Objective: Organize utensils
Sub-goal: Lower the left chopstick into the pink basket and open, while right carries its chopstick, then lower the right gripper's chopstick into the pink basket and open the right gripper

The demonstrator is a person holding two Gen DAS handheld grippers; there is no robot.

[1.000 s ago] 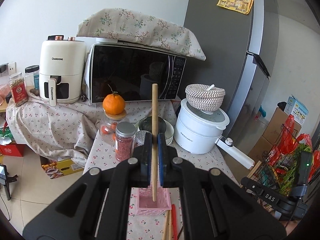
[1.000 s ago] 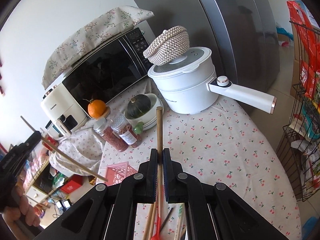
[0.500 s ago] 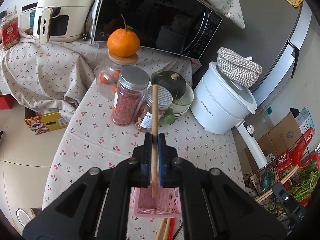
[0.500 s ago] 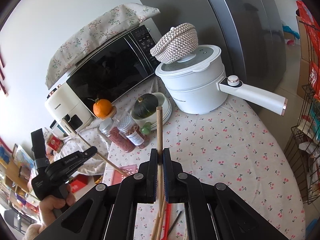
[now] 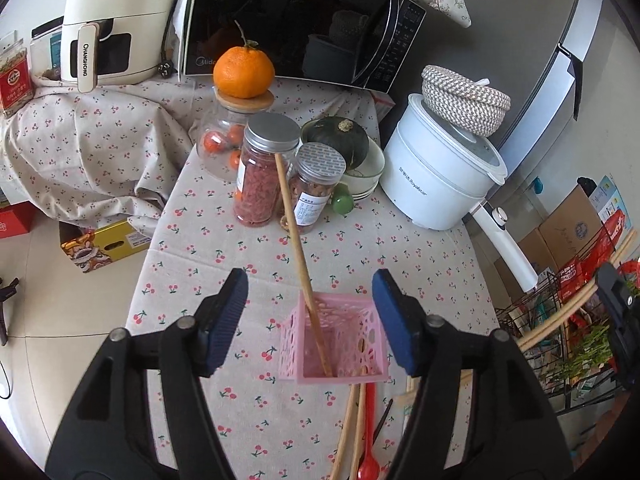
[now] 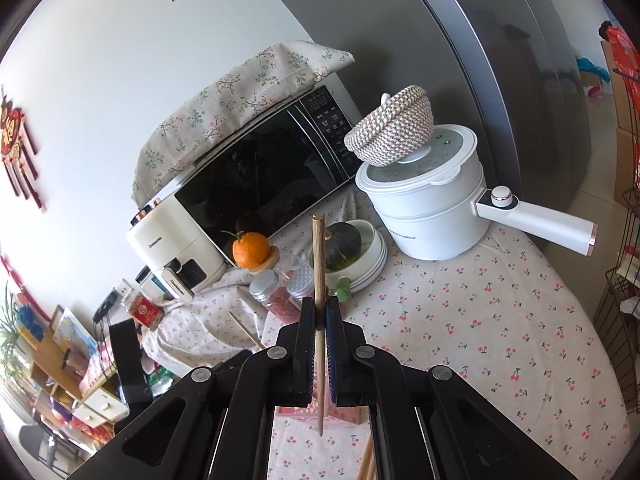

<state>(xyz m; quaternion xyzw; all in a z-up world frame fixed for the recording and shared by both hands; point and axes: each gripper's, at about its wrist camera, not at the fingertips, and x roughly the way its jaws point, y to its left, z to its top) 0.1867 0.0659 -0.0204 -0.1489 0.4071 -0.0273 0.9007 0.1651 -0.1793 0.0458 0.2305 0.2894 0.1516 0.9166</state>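
**Wood, plastic and printed cloth**

A matt wooden chopstick (image 5: 298, 240) stood in a perforated pink plastic basket (image 5: 334, 360). Cherry-print cloth (image 5: 224, 240) covered the table. Jars (image 5: 262, 176) had brushed metal lids. The microwave door (image 5: 288, 24) looked glossy; the woven bowl (image 5: 464, 100) rough.

Bench layout around the utensil holder

A wooden chopstick (image 5: 298, 240) leans inside the pink perforated plastic basket (image 5: 334, 340) on the cherry-print clothed bench (image 5: 420, 280); two metal-lidded spice jars (image 5: 266, 176) stand behind it, the white electric pot (image 5: 436, 184) to their right, loose utensils (image 5: 360, 432) before it.

pink basket (image 6: 320, 414) mostly hidden behind right gripper (image 6: 319, 312), loose utensils (image 5: 356, 432) cut off
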